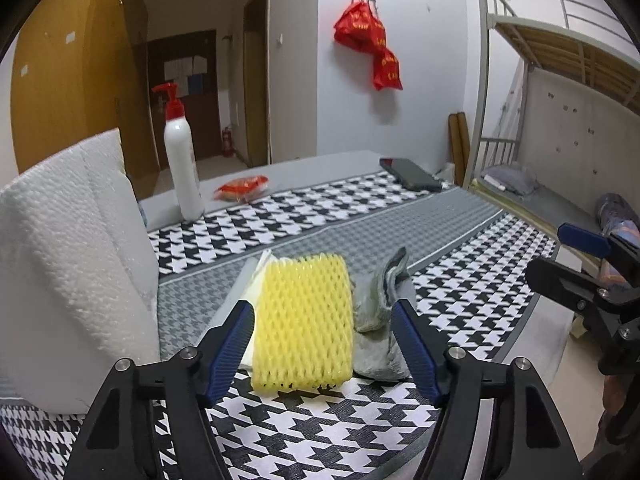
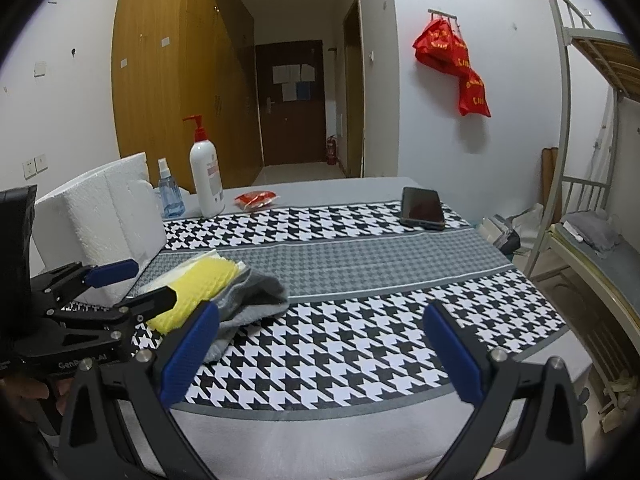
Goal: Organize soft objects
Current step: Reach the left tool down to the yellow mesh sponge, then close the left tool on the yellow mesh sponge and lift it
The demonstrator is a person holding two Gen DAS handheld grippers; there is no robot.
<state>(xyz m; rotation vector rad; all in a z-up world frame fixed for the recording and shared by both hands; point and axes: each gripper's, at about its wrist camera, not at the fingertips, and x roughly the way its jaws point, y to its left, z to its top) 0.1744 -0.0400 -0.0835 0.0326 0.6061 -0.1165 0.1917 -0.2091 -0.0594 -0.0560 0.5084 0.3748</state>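
A yellow foam net sleeve point(image 1: 304, 322) lies on the houndstooth tablecloth point(image 1: 320, 412), on top of a pale plastic bag point(image 1: 256, 280), with a grey sock point(image 1: 380, 316) against its right side. My left gripper point(image 1: 326, 314) is open, its blue fingers on either side of the sleeve and just short of it. In the right wrist view the sleeve point(image 2: 196, 292) and the sock point(image 2: 256, 296) lie at the left. My right gripper point(image 2: 320, 316) is open and empty over bare cloth to the right of the pile. The left gripper point(image 2: 124, 284) shows there from the side.
A white foam block point(image 1: 68, 248) stands left of the pile. A white pump bottle point(image 1: 182, 160), a blue spray bottle point(image 2: 170, 192), a red packet point(image 1: 242, 189) and a black phone point(image 2: 422, 208) sit at the far side. A bunk bed point(image 2: 592, 184) stands to the right.
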